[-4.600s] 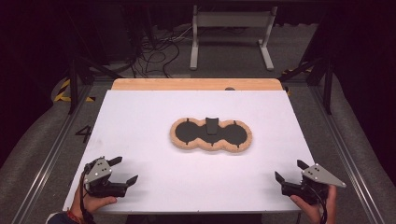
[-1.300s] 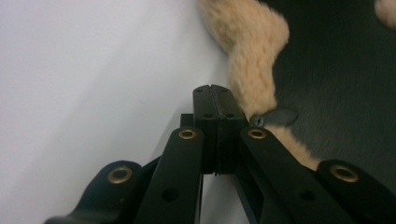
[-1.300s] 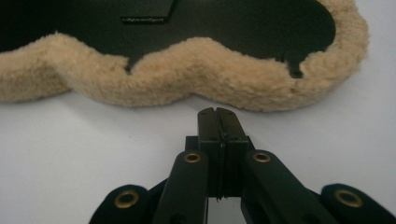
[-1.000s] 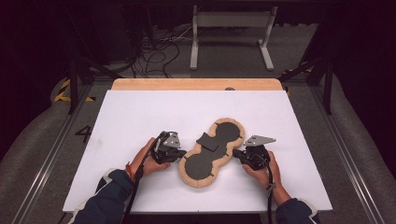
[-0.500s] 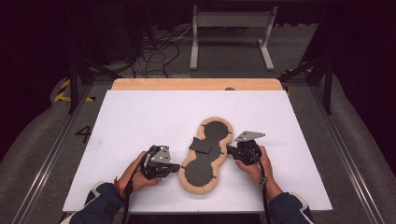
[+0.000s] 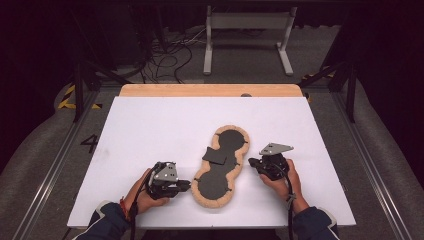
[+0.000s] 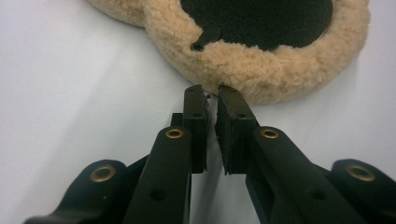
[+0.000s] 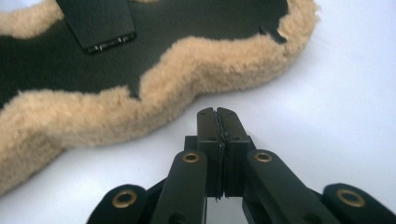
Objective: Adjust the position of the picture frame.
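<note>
the fleece pad lies angled on the table, ungripped; left gripper just cracking open, empty, at its near lobe; right gripper closed, empty, beside its waist.

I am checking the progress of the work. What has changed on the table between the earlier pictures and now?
The fleece pad was turned from lying crosswise to lying lengthwise and drawn nearer the person. Both hands came in beside it. The left gripper has slid back toward the pad's near end; its jaws have just been opening slightly, with nothing between them. The right gripper stays shut beside the pad's edge.
</note>
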Tool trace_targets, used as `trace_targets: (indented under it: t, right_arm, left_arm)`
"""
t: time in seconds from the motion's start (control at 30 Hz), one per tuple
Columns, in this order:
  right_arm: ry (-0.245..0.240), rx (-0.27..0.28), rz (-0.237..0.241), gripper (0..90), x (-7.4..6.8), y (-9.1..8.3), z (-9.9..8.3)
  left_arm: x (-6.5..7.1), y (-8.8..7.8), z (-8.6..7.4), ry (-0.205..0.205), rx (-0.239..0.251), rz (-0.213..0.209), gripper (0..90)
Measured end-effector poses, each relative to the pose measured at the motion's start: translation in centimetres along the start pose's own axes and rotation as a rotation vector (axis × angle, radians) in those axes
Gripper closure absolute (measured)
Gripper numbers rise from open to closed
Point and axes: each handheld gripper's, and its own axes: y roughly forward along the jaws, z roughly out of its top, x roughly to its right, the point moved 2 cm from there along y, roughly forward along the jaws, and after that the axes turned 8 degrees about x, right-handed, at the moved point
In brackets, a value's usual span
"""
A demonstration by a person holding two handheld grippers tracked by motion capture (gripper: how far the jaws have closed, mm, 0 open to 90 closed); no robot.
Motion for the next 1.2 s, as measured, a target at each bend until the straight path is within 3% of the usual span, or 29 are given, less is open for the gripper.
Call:
trace_targets:
  t: [0.2, 0.4, 0.5, 0.8, 1.2]
  right_arm:
    - [0.012, -0.006, -0.002, 88.8, 0.1, 0.0, -0.3]
    - [-0.017, -0.023, -0.013, 88.2, -0.6, 0.4, -0.1]
    - [-0.010, -0.021, -0.009, 88.6, -0.4, 0.6, 0.0]
    - [-0.005, -0.016, 0.004, 90.0, -0.5, 1.9, 0.8]
    - [-0.003, -0.018, -0.021, 90.0, -0.7, 2.6, 1.3]
  left_arm:
    - [0.2, 0.2, 0.0, -0.003, 0.012, -0.017, 81.3]
    - [0.6, 0.3, 0.1, 0.010, 0.010, -0.029, 82.8]
    - [0.8, 0.4, 0.2, 0.028, 0.004, -0.037, 83.2]
    - [1.6, 0.9, 0.5, 0.027, 0.013, -0.054, 83.4]
    - [2.6, 1.3, 0.7, 0.034, 0.017, -0.082, 82.7]
